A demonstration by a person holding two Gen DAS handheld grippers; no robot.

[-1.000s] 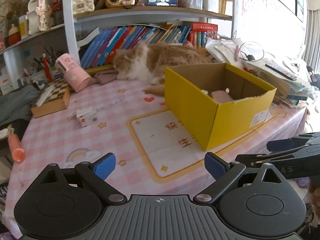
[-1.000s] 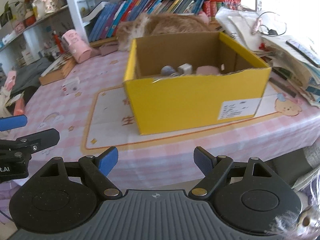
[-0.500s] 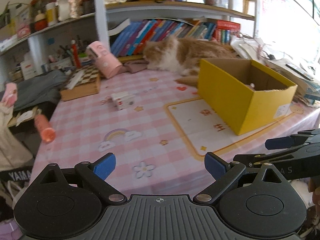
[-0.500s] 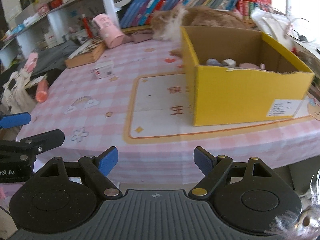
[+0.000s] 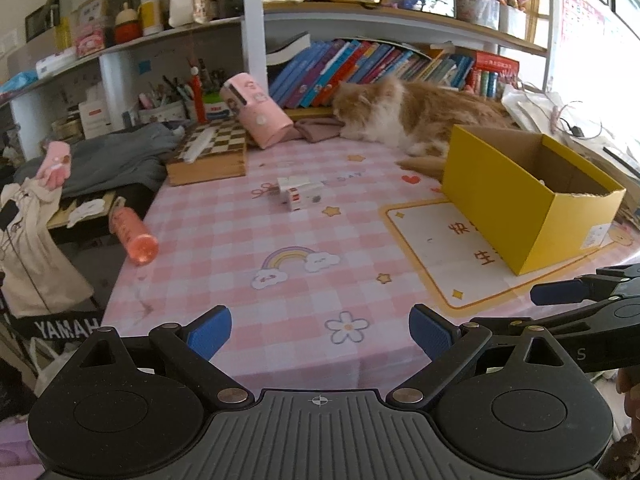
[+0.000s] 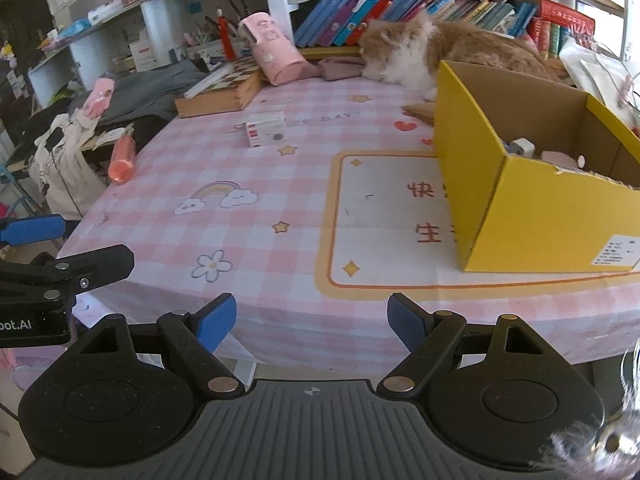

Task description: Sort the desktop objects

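A yellow cardboard box (image 5: 516, 204) stands on the right of the pink checked table (image 5: 240, 248), also in the right wrist view (image 6: 532, 208), with several small items inside. A small white box (image 5: 299, 193) lies mid-table, also in the right wrist view (image 6: 266, 134). An orange tube (image 5: 134, 236) lies at the table's left edge. A pink cylinder case (image 5: 256, 116) leans on a chessboard box (image 5: 210, 156). My left gripper (image 5: 320, 334) is open and empty at the table's near edge. My right gripper (image 6: 312, 324) is open and empty beside it.
An orange and white cat (image 5: 408, 116) lies at the back of the table behind the yellow box. Bookshelves (image 5: 360, 68) line the back. Grey clothes (image 5: 108, 160) pile at the left. Papers and cables (image 5: 560, 112) lie at the far right.
Both grippers have swung left and drawn back from the yellow box, so the left side of the table and the small white box now show. Both stay open.
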